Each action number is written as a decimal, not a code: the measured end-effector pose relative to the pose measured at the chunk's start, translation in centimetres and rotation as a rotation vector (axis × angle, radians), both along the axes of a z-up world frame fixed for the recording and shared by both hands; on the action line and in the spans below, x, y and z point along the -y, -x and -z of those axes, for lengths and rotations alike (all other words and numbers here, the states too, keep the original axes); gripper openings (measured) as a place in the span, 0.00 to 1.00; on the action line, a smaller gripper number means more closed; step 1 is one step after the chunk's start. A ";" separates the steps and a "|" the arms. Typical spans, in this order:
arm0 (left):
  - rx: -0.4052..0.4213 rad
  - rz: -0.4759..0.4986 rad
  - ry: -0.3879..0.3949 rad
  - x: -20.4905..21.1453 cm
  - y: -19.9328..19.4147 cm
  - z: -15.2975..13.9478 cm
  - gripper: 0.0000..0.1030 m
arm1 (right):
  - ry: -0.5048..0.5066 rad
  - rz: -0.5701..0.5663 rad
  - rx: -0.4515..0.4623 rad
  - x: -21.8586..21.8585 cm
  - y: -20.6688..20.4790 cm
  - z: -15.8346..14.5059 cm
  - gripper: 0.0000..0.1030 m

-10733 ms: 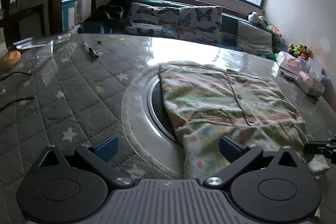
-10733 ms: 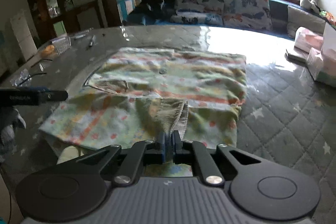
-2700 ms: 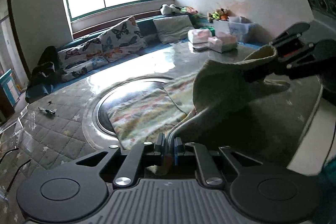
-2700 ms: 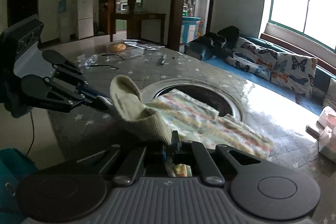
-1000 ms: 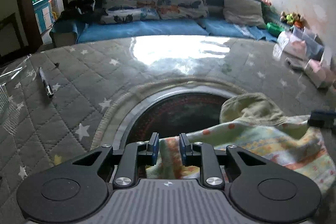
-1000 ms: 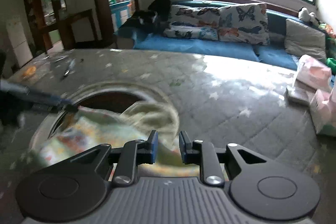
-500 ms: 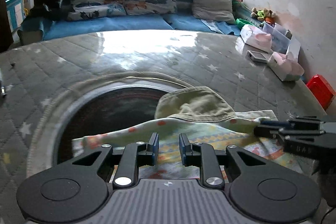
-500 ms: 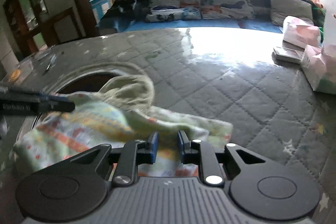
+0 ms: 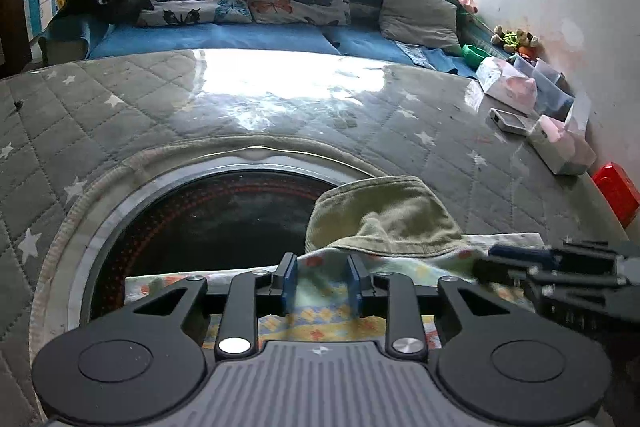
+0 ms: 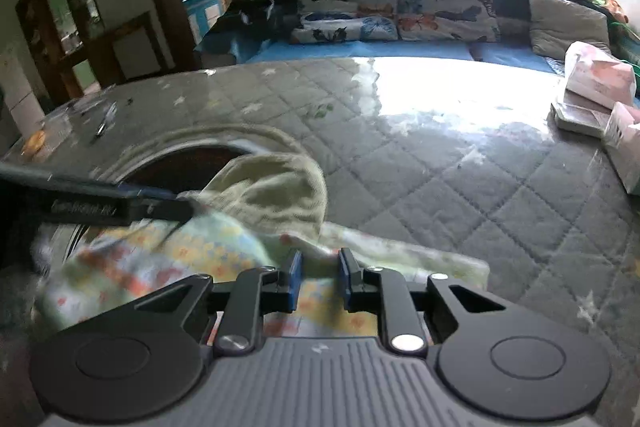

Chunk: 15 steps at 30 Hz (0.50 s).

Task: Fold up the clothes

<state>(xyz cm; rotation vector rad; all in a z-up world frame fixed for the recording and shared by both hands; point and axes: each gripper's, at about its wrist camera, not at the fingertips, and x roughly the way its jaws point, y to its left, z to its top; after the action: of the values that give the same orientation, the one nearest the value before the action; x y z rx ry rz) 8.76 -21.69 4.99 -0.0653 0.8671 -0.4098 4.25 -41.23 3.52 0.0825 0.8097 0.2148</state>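
Both claws, left claw point(image 9: 321, 281) and right claw point(image 10: 319, 277), stand parted over the folded garment point(image 9: 384, 223) on the worktop point(image 9: 280, 99).

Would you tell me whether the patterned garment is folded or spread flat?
Folded: the patterned garment lies doubled, its plain olive inside turned up on top.

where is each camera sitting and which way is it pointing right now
Left wrist: rides the left gripper, low over the patterned garment, facing the blue sofa; the right gripper enters at right.
Right wrist: rides the right gripper, same heading; the left gripper crosses from the left.
Shared: garment, quilted table, butterfly cushions, and both sets of jaws parted.
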 end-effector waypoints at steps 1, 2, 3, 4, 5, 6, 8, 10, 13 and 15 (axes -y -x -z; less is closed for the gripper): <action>0.005 0.000 0.004 -0.2 0.2 -0.2 0.29 | -0.002 0.006 0.001 0.0 -0.2 -0.1 0.18; 0.010 0.001 0.008 -0.3 0.5 -0.4 0.29 | -0.003 0.012 0.001 0.1 -0.3 -0.2 0.18; 0.015 0.001 0.012 -0.5 0.7 -0.6 0.29 | -0.005 0.018 0.002 0.1 -0.5 -0.3 0.18; 0.020 0.001 0.015 -0.7 1.0 -0.8 0.29 | -0.002 0.017 0.007 0.1 -0.5 -0.5 0.18; 0.025 0.002 0.019 -0.9 1.2 -1.0 0.29 | 0.007 0.006 0.018 -0.1 -0.2 -0.8 0.18; 0.030 0.002 0.023 -1.0 1.5 -1.2 0.31 | 0.013 -0.007 0.027 -0.2 0.2 -1.1 0.18; 0.040 0.003 0.031 -1.4 2.0 -1.6 0.31 | 0.004 -0.036 0.033 -0.7 1.0 -1.6 0.19; 0.047 0.011 0.034 -1.6 2.8 -1.7 0.31 | -0.003 -0.079 0.034 -1.5 2.0 -2.0 0.20; 0.051 0.035 0.032 -1.6 4.5 -1.5 0.31 | 0.002 -0.157 0.045 -3.2 3.8 -2.3 0.20; 0.053 0.051 0.030 -1.7 5.6 -1.4 0.31 | 0.002 -0.201 0.040 -4.2 4.8 -2.3 0.20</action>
<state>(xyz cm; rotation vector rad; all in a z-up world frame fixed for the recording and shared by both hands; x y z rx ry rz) 3.15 -20.02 6.38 -0.0598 0.8114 -0.4707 -0.59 -37.01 5.83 -0.0054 0.7787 0.4043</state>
